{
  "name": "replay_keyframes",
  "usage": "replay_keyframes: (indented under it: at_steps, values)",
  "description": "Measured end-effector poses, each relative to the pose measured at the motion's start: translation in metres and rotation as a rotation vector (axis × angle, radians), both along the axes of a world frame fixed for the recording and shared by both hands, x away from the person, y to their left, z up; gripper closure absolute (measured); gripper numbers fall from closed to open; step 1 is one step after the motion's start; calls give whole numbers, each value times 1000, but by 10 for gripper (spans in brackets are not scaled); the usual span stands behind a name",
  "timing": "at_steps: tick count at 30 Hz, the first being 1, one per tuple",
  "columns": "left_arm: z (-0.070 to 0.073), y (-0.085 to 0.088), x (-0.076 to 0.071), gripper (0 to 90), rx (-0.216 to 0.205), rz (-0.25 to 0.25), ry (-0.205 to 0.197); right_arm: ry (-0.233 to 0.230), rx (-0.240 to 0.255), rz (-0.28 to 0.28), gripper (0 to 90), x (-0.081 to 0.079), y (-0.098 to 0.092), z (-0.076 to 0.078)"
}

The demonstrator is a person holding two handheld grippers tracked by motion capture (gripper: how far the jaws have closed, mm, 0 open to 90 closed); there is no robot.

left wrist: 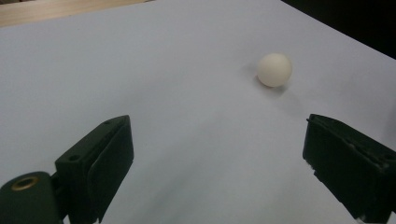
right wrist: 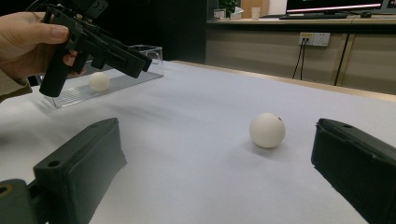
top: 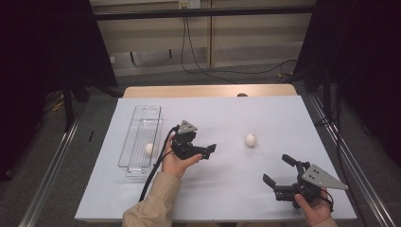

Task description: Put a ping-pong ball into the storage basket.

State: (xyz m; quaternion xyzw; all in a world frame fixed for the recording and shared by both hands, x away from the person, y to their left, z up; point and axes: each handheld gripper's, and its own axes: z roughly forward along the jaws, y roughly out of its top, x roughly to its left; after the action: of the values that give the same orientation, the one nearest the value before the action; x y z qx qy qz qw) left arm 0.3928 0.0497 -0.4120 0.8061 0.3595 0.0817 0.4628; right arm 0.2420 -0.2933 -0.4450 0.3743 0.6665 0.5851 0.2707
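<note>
Tongs both open and empty: left tongs (top: 211, 150) aim at the loose ball (top: 250, 140) mid-table (top: 227, 198), right tongs (top: 279, 170) sit near the front edge. Risk: a jaw nudging that ball sends it rolling, nothing blocks it before the right edge. Plenty of bare room around it. Clear tray (top: 140, 137) at left holds a second ball (top: 149, 148); its walls are hard to see, easy to clip

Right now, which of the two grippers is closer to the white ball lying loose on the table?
Left. The left gripper hangs beside the white ball, jaws open toward it. The right gripper sits farther off, near the table's front edge, also open.
</note>
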Motion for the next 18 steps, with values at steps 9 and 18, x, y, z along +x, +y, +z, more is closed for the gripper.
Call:
replay_keyframes:
  at_steps: [9, 18]
  values:
    - [-2, -5, 1, 88, 3, -6, -6, -2, 0, -1, 14, 0, 0, 0]
    - [-5, -14, 1, 88, 20, -27, -4, -2, 1, -2, 14, 0, 0, 0]
